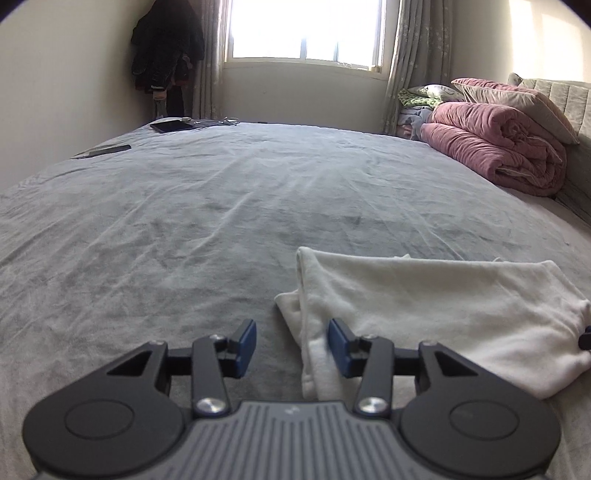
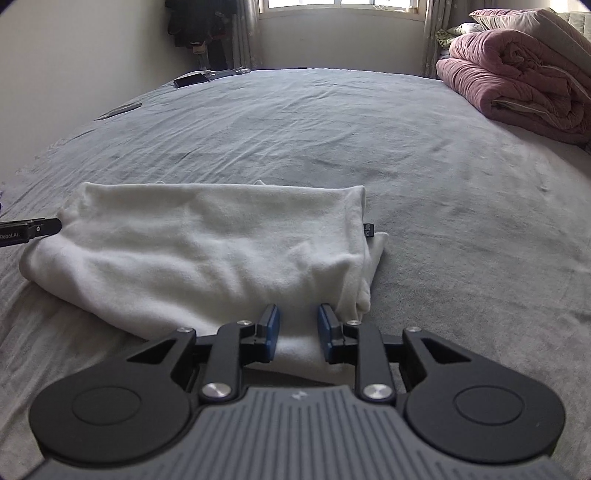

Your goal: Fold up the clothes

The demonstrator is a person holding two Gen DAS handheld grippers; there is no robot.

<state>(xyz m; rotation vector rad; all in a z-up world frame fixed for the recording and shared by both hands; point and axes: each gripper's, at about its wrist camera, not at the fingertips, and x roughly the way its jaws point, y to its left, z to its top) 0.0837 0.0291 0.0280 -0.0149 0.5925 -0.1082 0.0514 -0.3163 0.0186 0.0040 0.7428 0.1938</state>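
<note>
A white garment [image 2: 207, 251] lies folded into a long flat band on the grey bed sheet [image 2: 369, 122]. My right gripper [image 2: 298, 330] stands over its near right end, blue pads apart, with white cloth lying loose in the gap and neither pad pressing on it. In the left wrist view the same garment [image 1: 424, 306] stretches to the right. My left gripper [image 1: 292, 345] is open at its left end, where the folded edge lies between the jaws untouched. One black finger [image 2: 33, 229] of the left gripper shows at the garment's left end.
A rolled pink quilt [image 1: 495, 147] and pillows [image 1: 517, 99] are stacked at the bed's far right by the headboard. A dark tablet [image 1: 171, 126] and a flat dark item [image 1: 107, 150] lie at the far left edge. Dark clothes [image 1: 166, 48] hang in the corner beside the window [image 1: 303, 29].
</note>
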